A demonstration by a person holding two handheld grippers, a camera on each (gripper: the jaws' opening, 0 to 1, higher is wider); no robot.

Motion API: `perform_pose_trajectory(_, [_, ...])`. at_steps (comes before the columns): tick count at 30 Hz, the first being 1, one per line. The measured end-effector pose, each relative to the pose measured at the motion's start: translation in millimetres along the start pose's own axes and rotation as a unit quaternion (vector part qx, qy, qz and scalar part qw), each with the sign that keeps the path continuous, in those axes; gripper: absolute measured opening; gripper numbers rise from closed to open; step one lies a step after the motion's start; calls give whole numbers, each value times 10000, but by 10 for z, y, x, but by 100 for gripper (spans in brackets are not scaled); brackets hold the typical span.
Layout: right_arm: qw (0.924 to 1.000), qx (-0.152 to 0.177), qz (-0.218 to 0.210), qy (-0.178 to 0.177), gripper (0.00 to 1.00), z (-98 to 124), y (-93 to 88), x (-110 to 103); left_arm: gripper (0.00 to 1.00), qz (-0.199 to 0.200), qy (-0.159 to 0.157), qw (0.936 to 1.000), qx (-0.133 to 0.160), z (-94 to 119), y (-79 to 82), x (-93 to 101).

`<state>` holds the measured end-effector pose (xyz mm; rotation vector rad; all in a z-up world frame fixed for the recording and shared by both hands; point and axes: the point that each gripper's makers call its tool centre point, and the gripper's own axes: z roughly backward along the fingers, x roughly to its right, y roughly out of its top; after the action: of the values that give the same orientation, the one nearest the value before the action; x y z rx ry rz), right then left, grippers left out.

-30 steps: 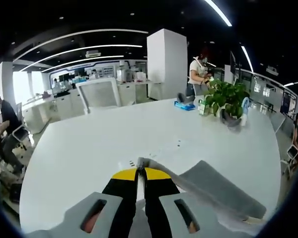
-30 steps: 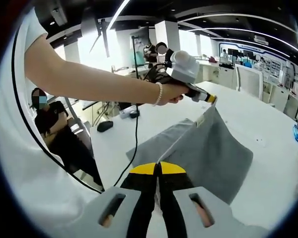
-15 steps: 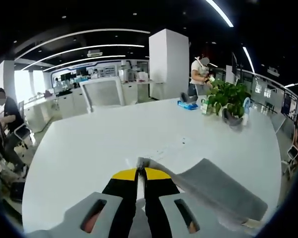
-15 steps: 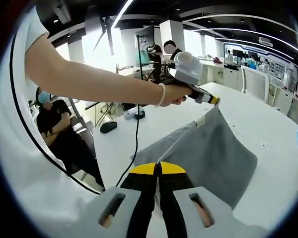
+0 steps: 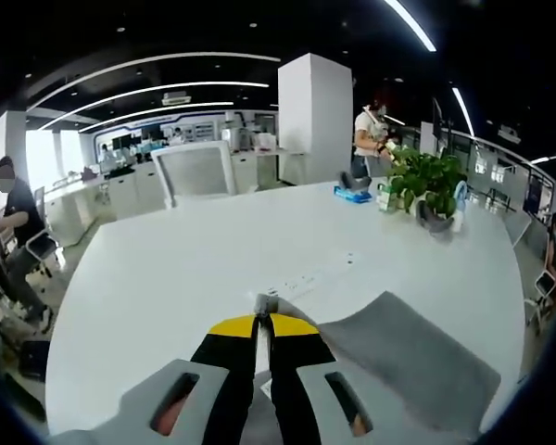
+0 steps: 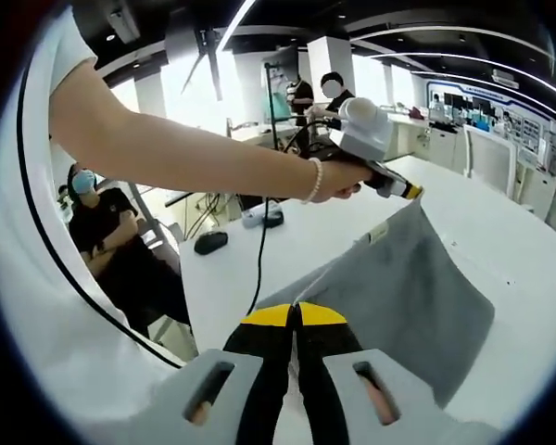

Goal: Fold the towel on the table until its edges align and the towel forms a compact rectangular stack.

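A grey towel (image 6: 417,278) hangs lifted over the white table (image 6: 500,232), stretched between both grippers. In the right gripper view my right gripper (image 6: 295,311) is shut on one near corner of the towel. The left gripper (image 6: 410,192), held by a person's hand, pinches the far corner higher up. In the left gripper view my left gripper (image 5: 262,306) is shut on a towel corner, and the grey towel (image 5: 398,357) slopes down to the right over the table (image 5: 185,269).
A potted plant (image 5: 424,190) and a blue item (image 5: 350,194) stand at the table's far right. A white chair (image 5: 196,171) is behind the far edge. A black cable (image 6: 258,264) and a dark mouse-like object (image 6: 208,242) lie on the table. People sit and stand around.
Both grippers have carried the lifted towel along; the left gripper now sits further right and slightly lower in the right gripper view. Both stay shut on their corners.
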<state>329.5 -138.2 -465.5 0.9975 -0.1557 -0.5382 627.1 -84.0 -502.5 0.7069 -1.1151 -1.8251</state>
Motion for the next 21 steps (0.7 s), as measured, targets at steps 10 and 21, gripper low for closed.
perform_pose_trajectory(10, [9997,-45,124,205,0,-187,51,-128,4,38,103,9999,-31,111,-96,-212])
perform_pose_trajectory(21, [9986,-47,265,449,0,-332,166,-237,4,104,143,9998,64,163,-82,-327])
